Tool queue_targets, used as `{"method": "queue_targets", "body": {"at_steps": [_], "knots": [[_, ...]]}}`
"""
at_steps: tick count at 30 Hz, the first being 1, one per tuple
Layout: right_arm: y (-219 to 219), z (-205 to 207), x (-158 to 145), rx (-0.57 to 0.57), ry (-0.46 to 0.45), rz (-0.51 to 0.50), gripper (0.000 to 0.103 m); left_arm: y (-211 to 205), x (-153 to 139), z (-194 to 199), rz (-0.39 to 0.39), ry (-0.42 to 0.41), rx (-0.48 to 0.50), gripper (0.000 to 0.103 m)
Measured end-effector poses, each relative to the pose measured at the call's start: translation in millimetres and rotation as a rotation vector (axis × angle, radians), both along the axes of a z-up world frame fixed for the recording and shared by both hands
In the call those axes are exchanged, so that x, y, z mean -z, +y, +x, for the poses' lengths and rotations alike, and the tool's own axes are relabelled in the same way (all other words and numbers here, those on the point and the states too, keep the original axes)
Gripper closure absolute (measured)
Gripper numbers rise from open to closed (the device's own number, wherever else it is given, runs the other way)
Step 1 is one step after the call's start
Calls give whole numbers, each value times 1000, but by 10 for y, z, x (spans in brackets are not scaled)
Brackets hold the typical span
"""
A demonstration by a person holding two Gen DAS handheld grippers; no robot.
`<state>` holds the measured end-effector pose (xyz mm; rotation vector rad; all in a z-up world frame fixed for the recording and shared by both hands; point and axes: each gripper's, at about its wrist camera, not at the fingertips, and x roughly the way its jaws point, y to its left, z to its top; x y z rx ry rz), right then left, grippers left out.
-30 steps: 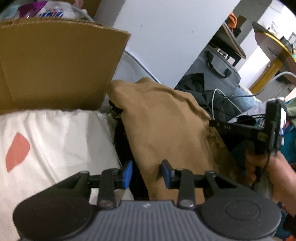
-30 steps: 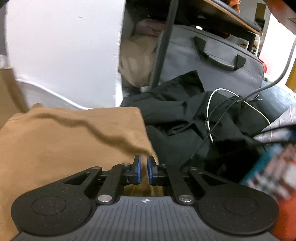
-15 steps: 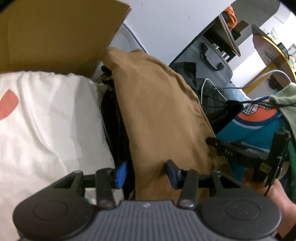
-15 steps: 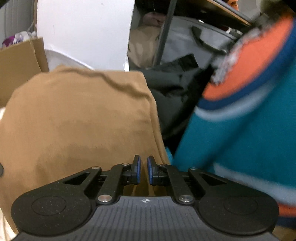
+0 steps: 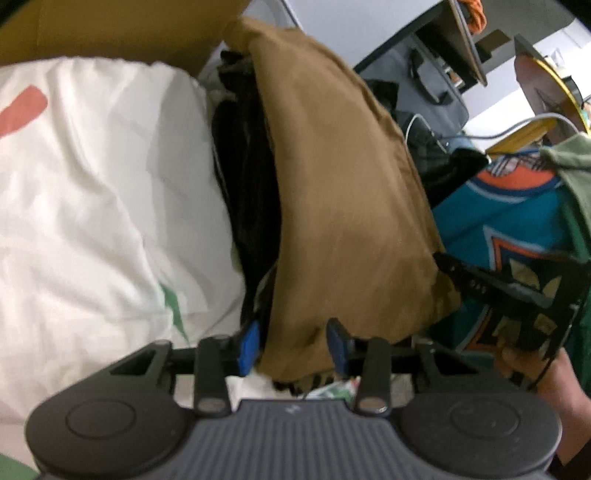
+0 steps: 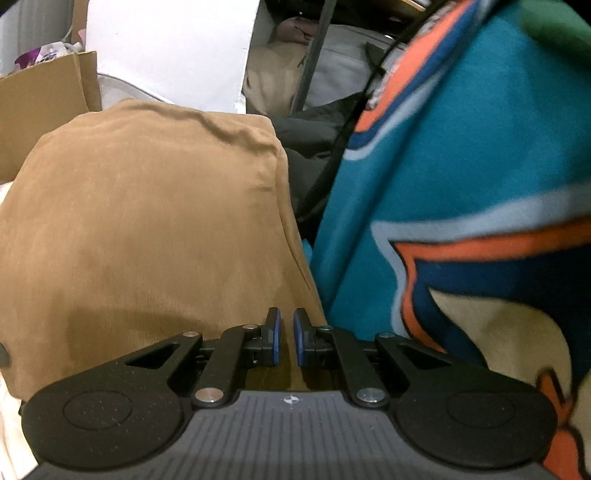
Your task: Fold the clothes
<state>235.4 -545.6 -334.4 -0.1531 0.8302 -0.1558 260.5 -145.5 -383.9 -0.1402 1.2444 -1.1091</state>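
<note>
A brown garment (image 5: 343,192) lies draped over a pile of dark clothes (image 5: 247,177). Its lower edge is bunched between the blue pads of my left gripper (image 5: 293,347), whose jaws are closing and touch the cloth on both sides. In the left wrist view my right gripper (image 5: 441,258) meets the garment's right edge, with a person's hand (image 5: 532,373) behind it. The right wrist view shows the same brown garment (image 6: 147,221) running down into the narrow slit of my right gripper (image 6: 288,338), which is nearly shut on that edge.
A teal garment (image 6: 461,147) with an orange and blue emblem fills the right side. White bedding (image 5: 92,203) with red and green patches lies left. A cardboard box (image 5: 110,26) stands behind it. A grey bag (image 5: 417,77) and cables sit further back.
My left gripper has sunk toward the brown garment's lower edge and its jaws have narrowed onto it. In the right wrist view the teal garment has swung in from the right.
</note>
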Motion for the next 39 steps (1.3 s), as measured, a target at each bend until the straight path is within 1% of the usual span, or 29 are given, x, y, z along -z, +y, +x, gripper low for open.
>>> {"method": "queue_targets", "body": {"at_steps": [1, 3, 6, 7, 9, 11, 12, 13, 14, 15, 16, 17, 18, 19, 20, 21, 22, 23, 24, 25, 26, 28, 30, 34, 36, 39], "knots": [[-11, -34, -3, 3, 3, 2, 91, 5, 1, -14, 0, 0, 6, 83], [-12, -81, 3, 4, 14, -2, 91, 30, -21, -31, 3, -4, 10, 90], [-1, -157, 2, 6, 32, -7, 91, 85, -66, -29, 18, 7, 0, 92], [0, -189, -6, 13, 37, -1, 91, 113, -89, -26, 30, 6, -6, 94], [8, -225, -29, 20, 47, 21, 90, 185, -156, -8, 44, 7, -16, 93], [24, -267, -66, 17, 56, 48, 89, 257, -248, 19, 53, 4, -25, 88], [31, -284, -84, 19, 58, 56, 88, 293, -298, 32, 59, -2, -30, 80], [34, -303, -110, 22, 60, 70, 88, 329, -356, 46, 73, -13, -36, 69], [32, -323, -138, 30, 66, 89, 87, 364, -420, 63, 90, -25, -45, 61], [29, -342, -166, 38, 73, 107, 86, 399, -489, 79, 111, -40, -54, 47], [29, -354, -202, 49, 81, 126, 82, 434, -563, 96, 135, -58, -63, 39], [29, -366, -239, 60, 89, 145, 71, 469, -637, 112, 159, -77, -72, 37], [29, -372, -281, 73, 92, 166, 66, 504, -711, 128, 182, -95, -81, 36], [37, -381, -325, 83, 95, 183, 58, 539, -785, 144, 206, -114, -90, 32], [58, -387, -376, 81, 99, 192, 54, 581, -855, 164, 221, -124, -100, 28], [80, -393, -426, 78, 103, 201, 53, 628, -921, 188, 230, -128, -111, 19], [100, -397, -495, 89, 103, 204, 52, 676, -988, 211, 238, -133, -123, 14], [121, -401, -564, 101, 104, 208, 45, 733, -1048, 232, 245, -137, -134, 13], [121, -421, -642, 117, 106, 239, 41, 799, -1104, 252, 249, -141, -145, 12], [120, -442, -721, 132, 108, 270, 34, 865, -1159, 272, 253, -145, -156, 11], [120, -463, -799, 148, 110, 302, 30, 931, -1214, 292, 257, -149, -167, 10], [143, -513, -931, 152, 115, 312, 25, 1060, -1307, 308, 276, -139, -196, 10], [155, -546, -1066, 156, 128, 328, 23, 1182, -1426, 321, 295, -129, -215, 10], [189, -632, -1334, 162, 149, 377, 14, 1385, -1749, 305, 331, -160, -221, 6], [255, -651, -1453, 152, 157, 383, 13, 1484, -1931, 311, 344, -167, -235, 4], [349, -665, -1659, 140, 166, 398, 12, 1610, -2188, 324, 351, -169, -259, 3]]}}
